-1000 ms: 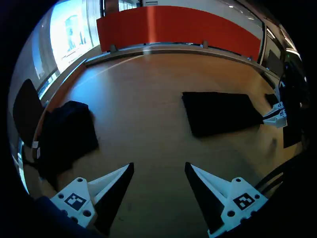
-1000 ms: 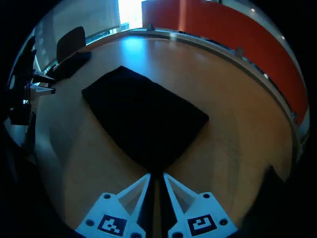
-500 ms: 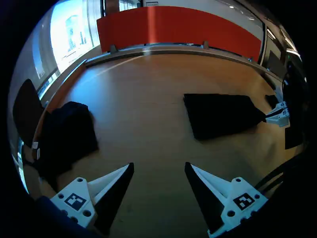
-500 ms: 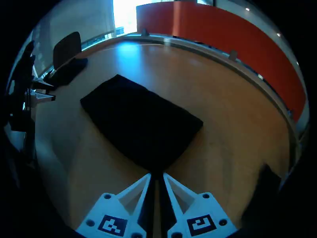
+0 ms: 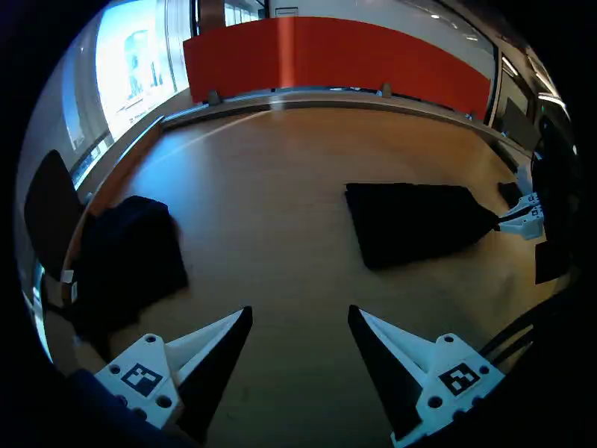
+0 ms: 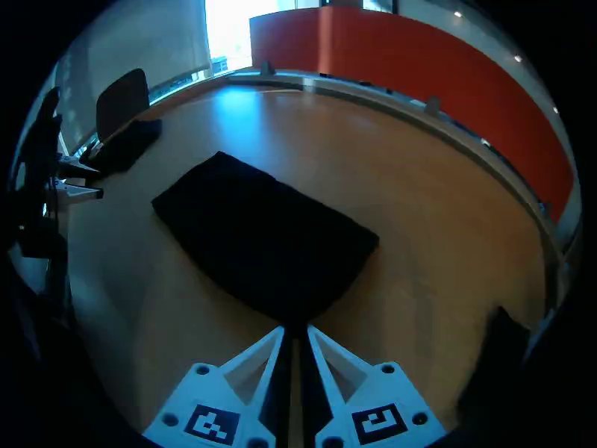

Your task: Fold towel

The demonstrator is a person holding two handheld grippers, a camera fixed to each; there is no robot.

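Your right gripper (image 6: 295,332) has its two fingers pressed together, pinching the nearest corner of the black towel (image 6: 261,231). In the left gripper view that corner is drawn up into a point at the fingers. The rest of the towel lies flat on the wooden table (image 5: 261,187).

Your left gripper (image 5: 298,309) is spread wide and holds nothing. It hovers over bare table, well apart from the towel. A dark bag (image 5: 127,261) sits off to one side, and a red partition (image 5: 336,52) runs along the far edge.

To fold cleanly, you will probably want the left gripper on the neighbouring corner of the same edge, so both corners rise together. Carried by one corner alone, the cloth would likely drag askew. Lift low, carry the edge over to the opposite one, and line the edges up before releasing.

No brand, label or writing can be read. The only print is the black-and-white square markers (image 5: 142,377) on the gripper fingers.
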